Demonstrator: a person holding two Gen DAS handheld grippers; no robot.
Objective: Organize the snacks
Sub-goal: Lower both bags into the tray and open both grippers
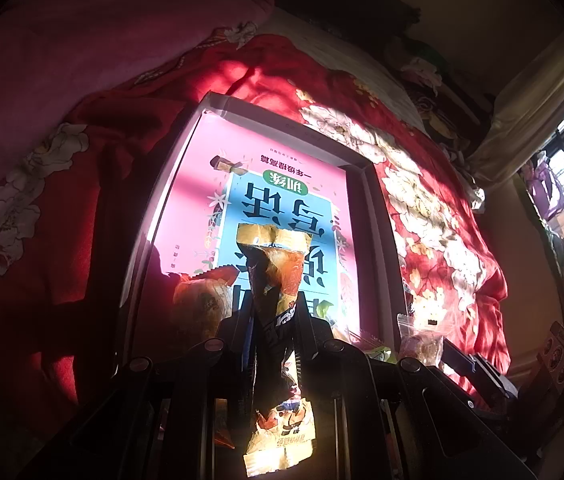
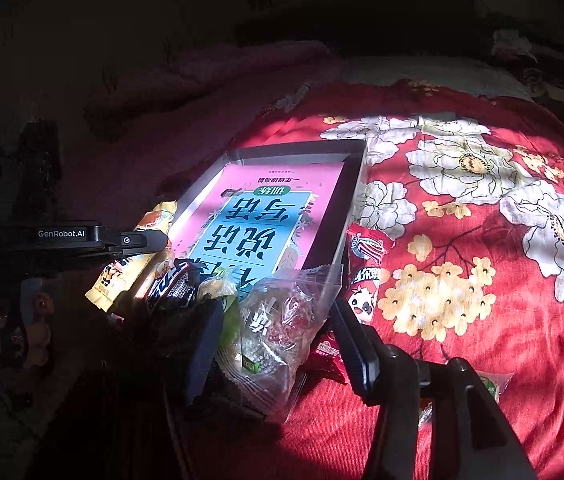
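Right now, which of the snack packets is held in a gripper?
The yellow-and-orange packet, pinched upright in the shut left gripper. The clear bag only lies between the right gripper's open fingers; the others lie loose.

Bed, red floral quilt (image 2: 462,240): shallow box (image 2: 356,168) mid-bed; snack packets (image 2: 366,276) on quilt at box's near-right corner; pink blanket (image 1: 81,40) behind.

left gripper (image 1: 271,320) fingers clamped tight, tilted downward; right gripper (image 2: 277,320) fingers parted, tilted downward
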